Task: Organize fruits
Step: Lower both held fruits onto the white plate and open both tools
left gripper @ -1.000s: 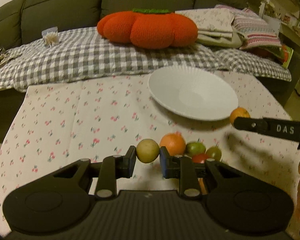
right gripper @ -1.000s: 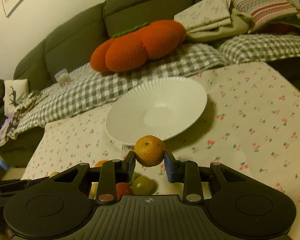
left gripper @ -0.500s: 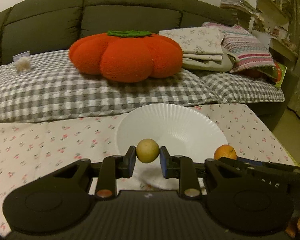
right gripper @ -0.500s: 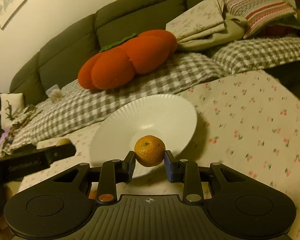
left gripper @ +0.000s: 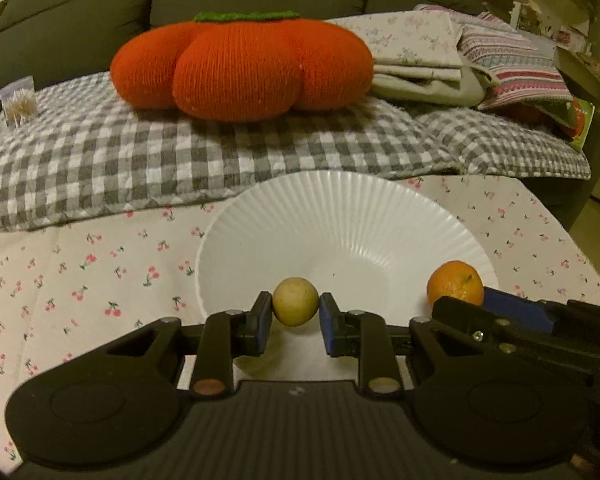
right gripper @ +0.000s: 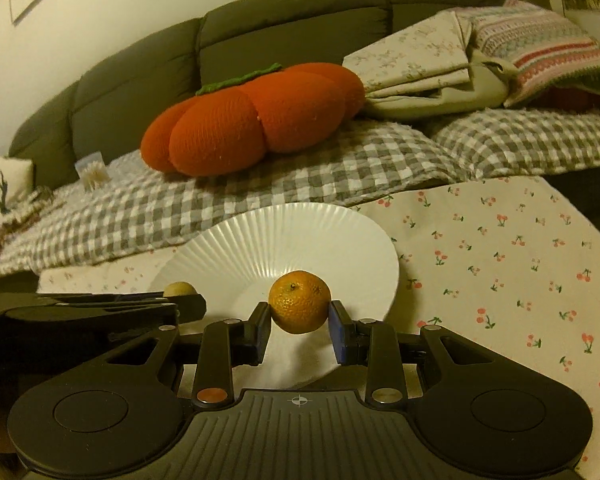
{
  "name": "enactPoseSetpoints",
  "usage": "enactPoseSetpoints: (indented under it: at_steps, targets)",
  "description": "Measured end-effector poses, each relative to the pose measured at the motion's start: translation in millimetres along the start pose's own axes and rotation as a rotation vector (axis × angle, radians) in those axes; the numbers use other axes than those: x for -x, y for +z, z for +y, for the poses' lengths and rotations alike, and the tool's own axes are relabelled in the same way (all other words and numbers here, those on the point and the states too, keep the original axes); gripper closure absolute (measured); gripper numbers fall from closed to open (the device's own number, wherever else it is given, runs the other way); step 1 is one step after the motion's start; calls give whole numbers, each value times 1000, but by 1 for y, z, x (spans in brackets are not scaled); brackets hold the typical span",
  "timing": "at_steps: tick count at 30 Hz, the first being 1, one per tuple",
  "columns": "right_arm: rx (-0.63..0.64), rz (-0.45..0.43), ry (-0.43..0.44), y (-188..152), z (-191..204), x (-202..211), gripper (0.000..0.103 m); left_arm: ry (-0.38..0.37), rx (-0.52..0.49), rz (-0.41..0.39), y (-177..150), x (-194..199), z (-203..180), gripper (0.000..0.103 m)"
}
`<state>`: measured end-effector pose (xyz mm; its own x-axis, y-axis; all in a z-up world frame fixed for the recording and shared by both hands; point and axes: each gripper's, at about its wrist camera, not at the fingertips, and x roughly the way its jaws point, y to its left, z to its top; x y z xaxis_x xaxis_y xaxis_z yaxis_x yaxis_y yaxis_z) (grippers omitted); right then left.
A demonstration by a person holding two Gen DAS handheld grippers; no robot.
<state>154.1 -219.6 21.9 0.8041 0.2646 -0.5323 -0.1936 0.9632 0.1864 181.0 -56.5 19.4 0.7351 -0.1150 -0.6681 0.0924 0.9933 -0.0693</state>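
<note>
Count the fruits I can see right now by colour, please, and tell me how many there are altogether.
Orange mandarin: 1
Yellow-green round fruit: 1
Total: 2, each held over the white plate.

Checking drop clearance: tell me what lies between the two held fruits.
Only bare white plate shows between the yellow fruit and the orange; the left wrist view shows it best.

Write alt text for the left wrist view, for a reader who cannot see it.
The left gripper grips a small round yellow-green fruit between its fingers, held over the near edge of a ribbed white plate on a cherry-print tablecloth. At right, the right gripper carries a small orange mandarin.
</note>
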Motion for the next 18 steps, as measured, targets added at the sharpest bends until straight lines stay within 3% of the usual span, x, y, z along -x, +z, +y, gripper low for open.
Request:
enactPoseSetpoints:
  at_steps: [4, 6, 8, 11, 14, 18]
  targets:
    - [14, 7, -9, -4, 3, -2, 70, -4, -4, 1, -3, -1, -2, 78]
    - [16, 7, -17, -5, 2, -2, 70, -9, -14, -1, -4, 1, -4, 69]
    - [5, -1, -20, -7, 0, 1, 70, -10, -18, -11, -4, 5, -4, 51]
    - [-14, -18, -17, -7, -3, 7, 63, 8, -15, -27, -1, 10, -1, 37]
    - [-28, -40, -23, -8, -6, 17, 48, -13, 9, -32, 2, 18, 4, 35]
    - [-78, -52, -21, -10, -19, 28, 47, -15, 41, -38, 6, 28, 12, 34]
